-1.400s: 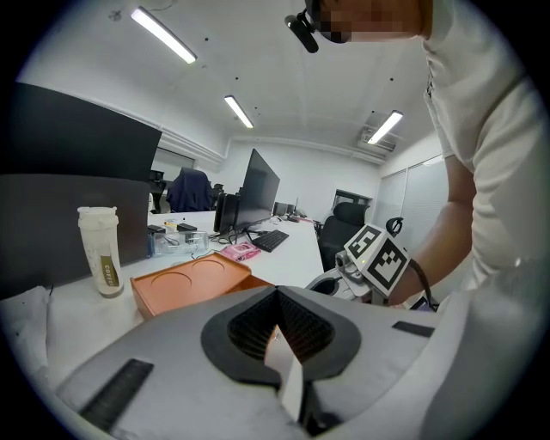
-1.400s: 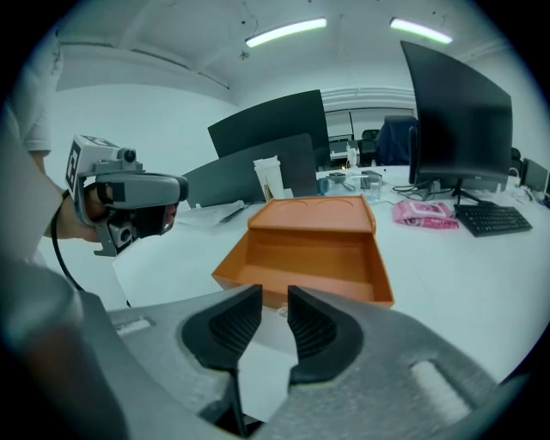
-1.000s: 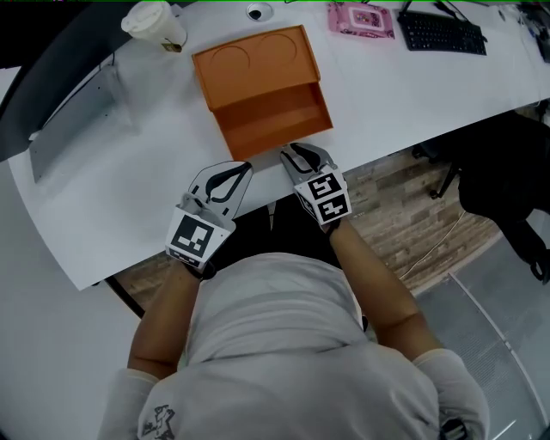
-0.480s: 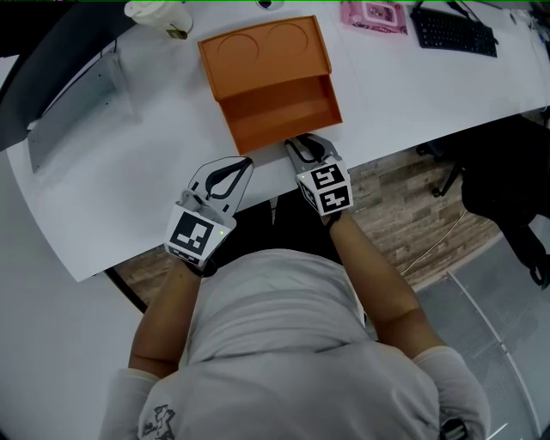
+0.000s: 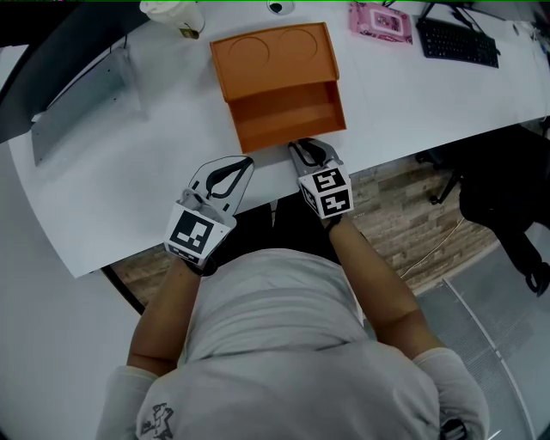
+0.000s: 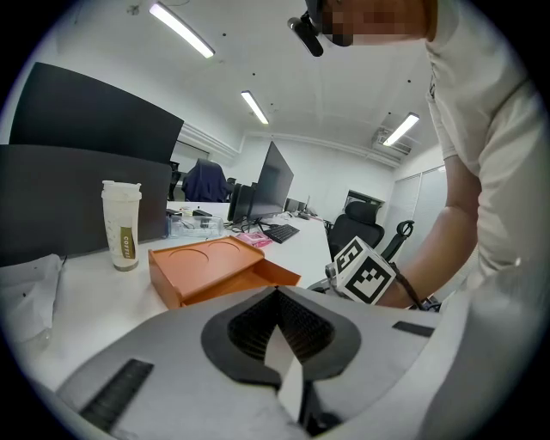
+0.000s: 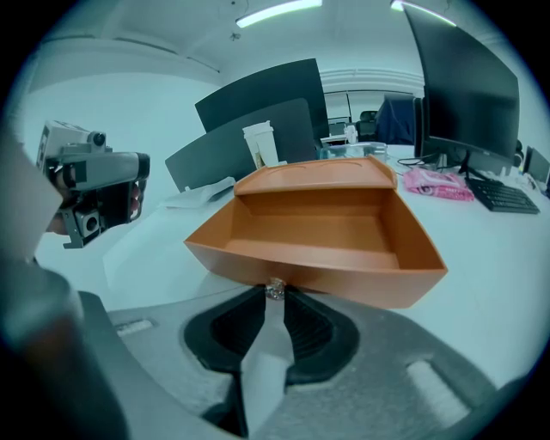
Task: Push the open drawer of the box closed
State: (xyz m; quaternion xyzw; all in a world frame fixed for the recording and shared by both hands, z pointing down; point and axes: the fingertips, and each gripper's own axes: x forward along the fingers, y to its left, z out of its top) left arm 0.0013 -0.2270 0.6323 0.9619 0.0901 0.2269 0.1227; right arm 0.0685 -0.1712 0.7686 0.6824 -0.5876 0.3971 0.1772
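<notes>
An orange box [image 5: 271, 53] sits on the white table [image 5: 129, 198], and its drawer [image 5: 288, 116] is pulled out toward me. My right gripper [image 5: 299, 146] is at the middle of the drawer's front. Its jaws are closing and nearly together, with nothing between the pads. In the right gripper view the tips [image 7: 274, 301] touch the small metal knob [image 7: 275, 290] on the drawer front [image 7: 326, 277]. My left gripper [image 5: 247, 161] rests shut near the table's front edge, left of the drawer and apart from it. The left gripper view shows the box [image 6: 206, 262] ahead.
A paper coffee cup [image 5: 172, 13] stands behind the box on the left. A pink pack [image 5: 382, 19] and a black keyboard [image 5: 458, 39] lie at the back right. A grey folded panel [image 5: 82, 107] lies at the left, and a dark chair [image 5: 507, 198] stands off the table's right.
My right gripper has edged forward against the drawer front and its jaws have drawn closer together. The left gripper has stayed in place.
</notes>
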